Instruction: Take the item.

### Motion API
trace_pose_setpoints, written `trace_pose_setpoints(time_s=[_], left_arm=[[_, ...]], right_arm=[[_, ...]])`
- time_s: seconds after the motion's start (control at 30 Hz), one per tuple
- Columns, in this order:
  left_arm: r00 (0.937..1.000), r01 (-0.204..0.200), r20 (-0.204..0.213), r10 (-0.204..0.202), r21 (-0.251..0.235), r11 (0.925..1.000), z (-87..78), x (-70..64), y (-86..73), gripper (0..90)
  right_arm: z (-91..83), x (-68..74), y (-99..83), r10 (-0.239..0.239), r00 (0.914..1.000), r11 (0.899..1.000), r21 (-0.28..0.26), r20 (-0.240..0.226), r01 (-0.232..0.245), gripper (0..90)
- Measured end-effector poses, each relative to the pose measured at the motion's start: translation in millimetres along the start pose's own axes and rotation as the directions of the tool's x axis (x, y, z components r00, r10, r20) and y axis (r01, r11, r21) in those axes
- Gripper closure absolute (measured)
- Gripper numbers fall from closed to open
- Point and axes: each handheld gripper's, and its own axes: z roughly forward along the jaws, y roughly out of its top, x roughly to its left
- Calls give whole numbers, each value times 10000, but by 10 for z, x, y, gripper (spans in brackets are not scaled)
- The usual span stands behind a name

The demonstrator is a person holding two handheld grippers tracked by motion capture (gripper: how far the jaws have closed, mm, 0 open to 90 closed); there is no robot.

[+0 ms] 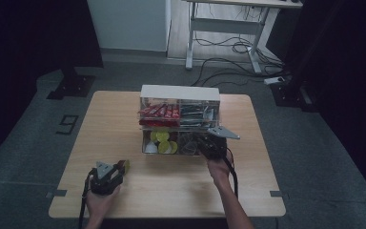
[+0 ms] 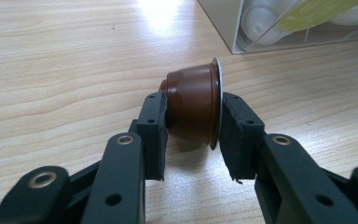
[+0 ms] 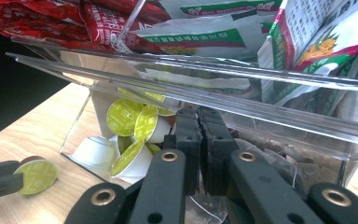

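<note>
Near the table's (image 1: pixel 171 191) front-left edge, your left claw (image 2: pixel 193 119) was clamped on the brown capsule (image 2: pixel 192 108), base to foil lid. It looked light, thin-walled & crushable, so a gentle squeeze on rim & base seemed best; right claw (image 3: pixel 200 140) sat closed, empty, at the clear organizer (image 1: pixel 145 148).

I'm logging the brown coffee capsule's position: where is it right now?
The brown capsule is clamped between the left gripper's jaws, just above the wooden table on its front-left part, short of the clear organizer holding green-lidded capsules.
</note>
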Motion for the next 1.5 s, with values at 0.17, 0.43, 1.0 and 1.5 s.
trace_pose_setpoints(time_s=[0.17, 0.43, 1.0, 1.5], left_arm=[[10000, 19, -82, -18, 22, 10000, 10, 17, 3, 650], [9999, 19, -130, -17, 157, 9999, 27, 31, -17, 587], [9999, 81, -126, -79, 141, 9999, 18, 57, -15, 578], [9982, -188, 579, 183, 68, 9998, -59, 127, -17, 400]], right_arm=[[0, 0, -2, -8, 10000, 10000, 3, -10, 8, 862], [-6, -1, 0, 1, 10000, 10000, 13, -12, -1, 861], [-10, -7, 6, -9, 10000, 10000, 16, -22, 9, 860], [-39, -27, 1, 18, 10000, 10000, -34, -19, -18, 857]])
